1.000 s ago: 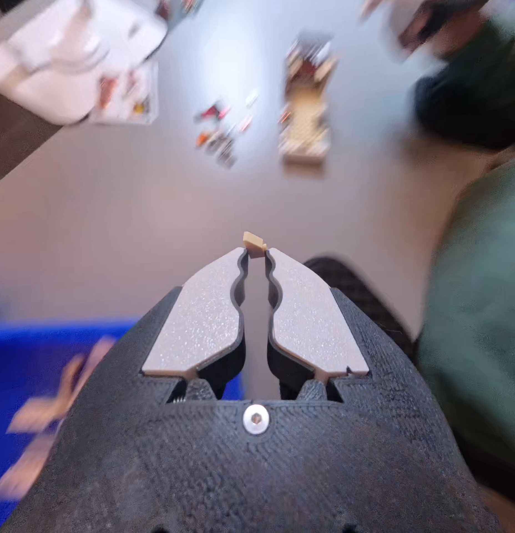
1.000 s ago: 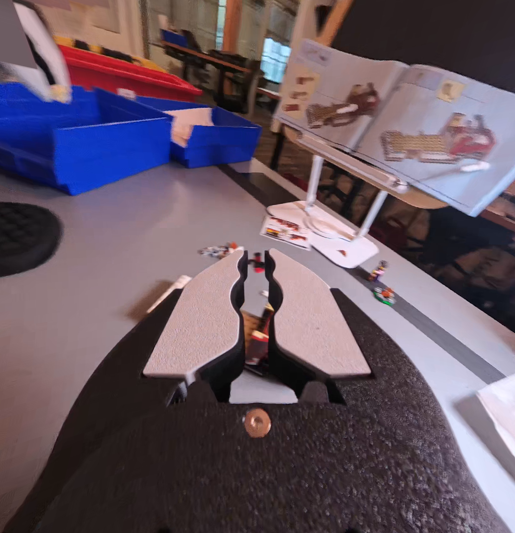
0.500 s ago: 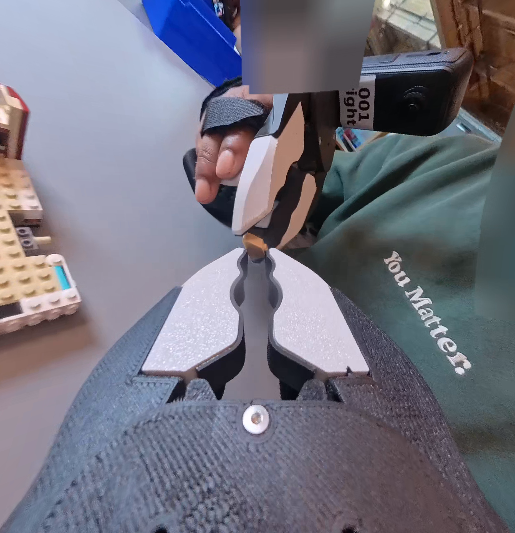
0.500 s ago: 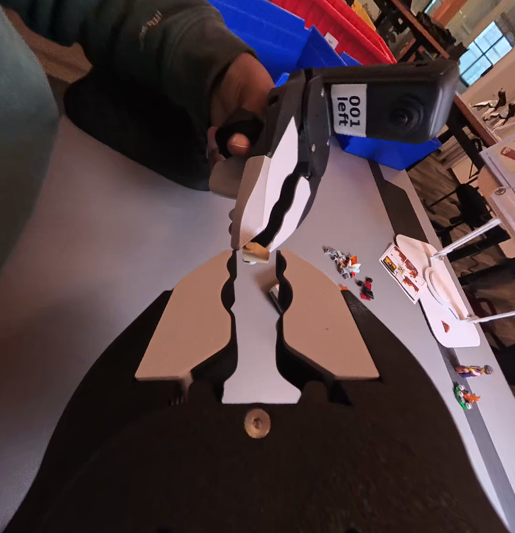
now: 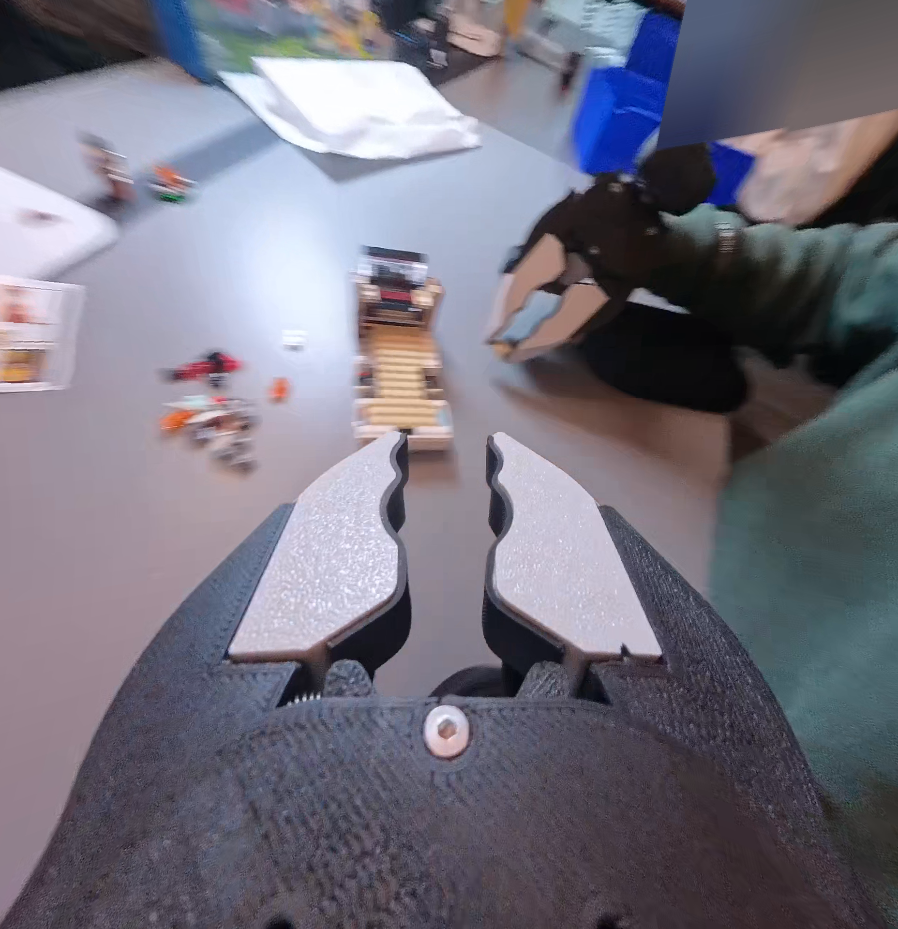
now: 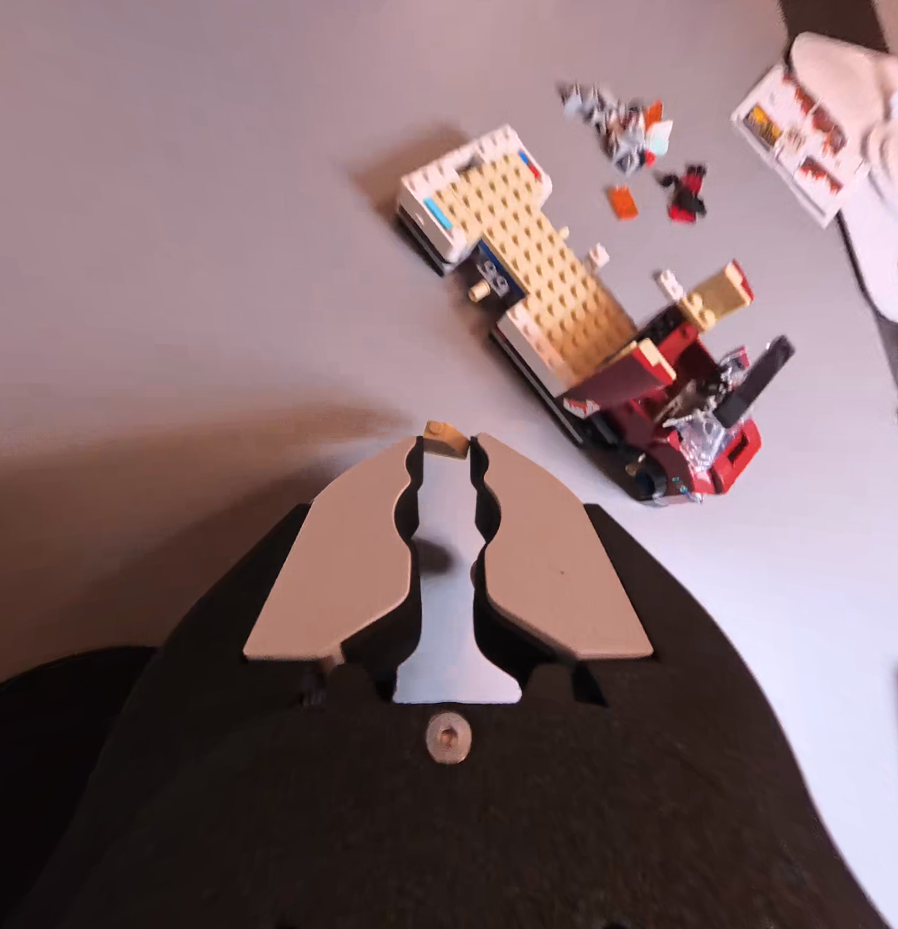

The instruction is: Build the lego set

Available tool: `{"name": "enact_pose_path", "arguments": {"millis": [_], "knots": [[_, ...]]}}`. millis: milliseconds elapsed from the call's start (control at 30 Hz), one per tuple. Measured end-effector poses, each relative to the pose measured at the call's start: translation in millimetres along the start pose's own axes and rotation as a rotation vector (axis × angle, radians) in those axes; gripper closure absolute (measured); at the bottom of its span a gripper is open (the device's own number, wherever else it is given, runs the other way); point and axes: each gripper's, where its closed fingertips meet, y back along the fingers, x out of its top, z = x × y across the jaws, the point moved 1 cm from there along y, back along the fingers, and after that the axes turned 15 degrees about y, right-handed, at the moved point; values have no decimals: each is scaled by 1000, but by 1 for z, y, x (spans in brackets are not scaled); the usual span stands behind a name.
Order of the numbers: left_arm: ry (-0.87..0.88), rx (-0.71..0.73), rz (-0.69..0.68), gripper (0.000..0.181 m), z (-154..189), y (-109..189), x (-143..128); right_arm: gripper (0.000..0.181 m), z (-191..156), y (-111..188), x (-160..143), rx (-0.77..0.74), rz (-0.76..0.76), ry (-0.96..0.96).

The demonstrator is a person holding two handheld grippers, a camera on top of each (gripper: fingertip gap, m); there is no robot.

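Right gripper [image 6: 447, 445]: nearly closed, pinching a small tan slope brick [image 6: 446, 441] at the very fingertips, stud side showing, held above the grey table [image 6: 185, 201]. Left gripper [image 5: 447, 442]: jaws parted by a clear gap, nothing between them, hovering well short of the model.

Partly built lego model [image 6: 562, 281]: flat on the table, ahead and to the right of the pinched brick, well apart from it; tan studded deck toward the near-left end, dark red cab section at the far-right end. Loose pieces [image 6: 623, 125] and a printed leaflet [image 6: 799, 146] beyond the model.

Likely step: carrying the tan brick to its seat on the model. To do well:
- Keep the pinch firm; only the tips hold it, so a twist could flick it out.
- Approach from above, brick underside level with the studs, edges squared to the stud rows.
- Bring the empty left gripper down to brace the model's white edge [image 6: 437, 201] before pressing, since the model looks free to slide.
- Press straight down, then release without dragging sideways.

Exact target spot: not discernible from these views.
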Motion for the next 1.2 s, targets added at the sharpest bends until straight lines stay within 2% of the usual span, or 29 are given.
{"name": "enact_pose_path", "arguments": {"millis": [100,167,367,500,667,867,1000,1100,1200], "knots": [[-44,276,92,152,-46,61,17,164,2,-6,-14,49,-65,-30],[-42,429,120,152,-71,98,19,162,2,-5,-17,96,-89,-55],[-4,718,45,152,-125,171,-13,151,-1,4,-25,183,-164,-88],[53,830,-58,152,-159,202,-41,151,13,15,-11,52,-70,-130],[94,809,-291,150,-189,209,-79,149,26,42,5,-144,97,-264],[24,815,-518,150,-232,198,-96,149,22,60,-3,-235,160,-395],[28,708,-607,154,-247,182,-99,150,19,63,-1,-250,186,-421],[44,647,-637,165,-247,173,-102,151,16,63,1,-256,177,-411],[16,646,-590,170,-244,176,-91,152,14,63,-1,-258,174,-418]]}}
